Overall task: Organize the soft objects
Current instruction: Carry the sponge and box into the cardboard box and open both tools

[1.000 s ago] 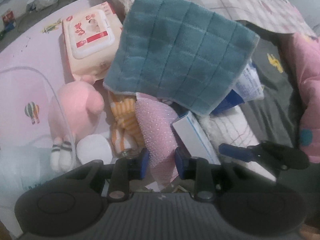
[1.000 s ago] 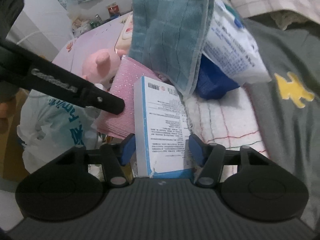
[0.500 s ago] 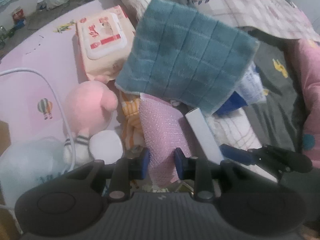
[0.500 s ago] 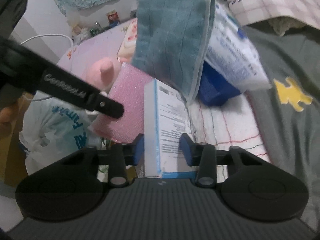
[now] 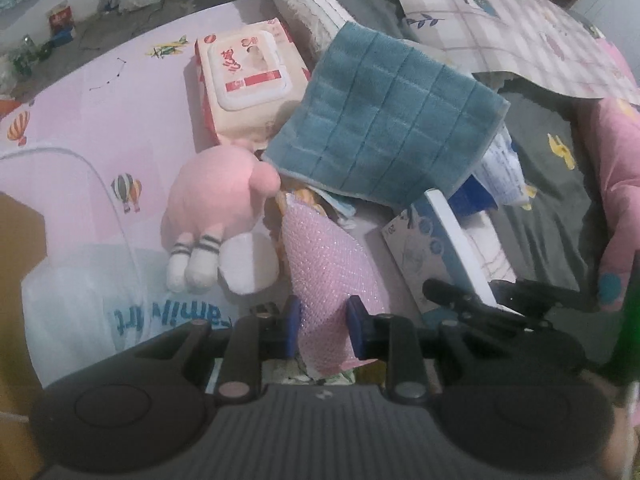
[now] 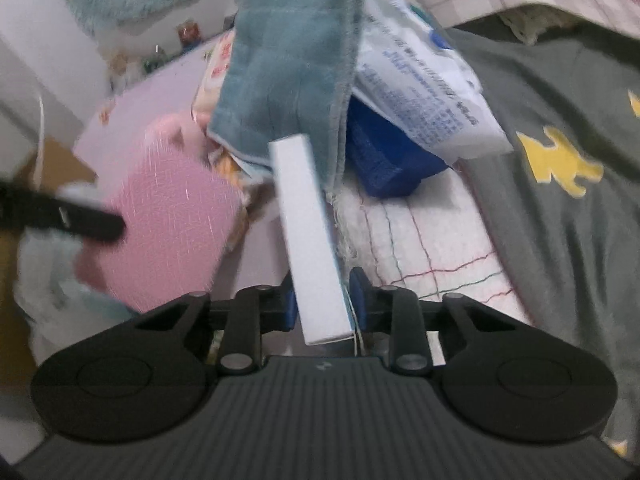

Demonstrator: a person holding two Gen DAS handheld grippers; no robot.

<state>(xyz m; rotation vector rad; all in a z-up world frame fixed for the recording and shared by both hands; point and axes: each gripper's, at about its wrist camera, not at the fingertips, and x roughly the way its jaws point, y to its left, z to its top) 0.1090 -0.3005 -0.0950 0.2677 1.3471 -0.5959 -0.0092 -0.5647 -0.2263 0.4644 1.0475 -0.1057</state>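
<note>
I have the left gripper closed on the near end of the pink bubble-wrap pouch; its blue pads press into the film from both sides, low on the pouch, so the rest of it stands up clear of the heap and I can draw it out without dragging its neighbours; the right gripper is clamped on the white and blue box, taken edge-on across its thin faces, because that narrow span is the only one the fingers fit around; the box tilts up and away from me, its far end touching or just under the hem of the teal towel, though the right view is smeared and I cannot say whether they truly touch.

The towel is draped over the top of the pile like a roof, propped by the white printed pack and the dark blue pack beneath it; I judge it will sag once the box leaves. The pink plush toy lies just left of the pouch, feet toward me, beside the wet-wipes pack on the pink sheet; the soft things are all bunched in this one heap, not yet sorted.
</note>
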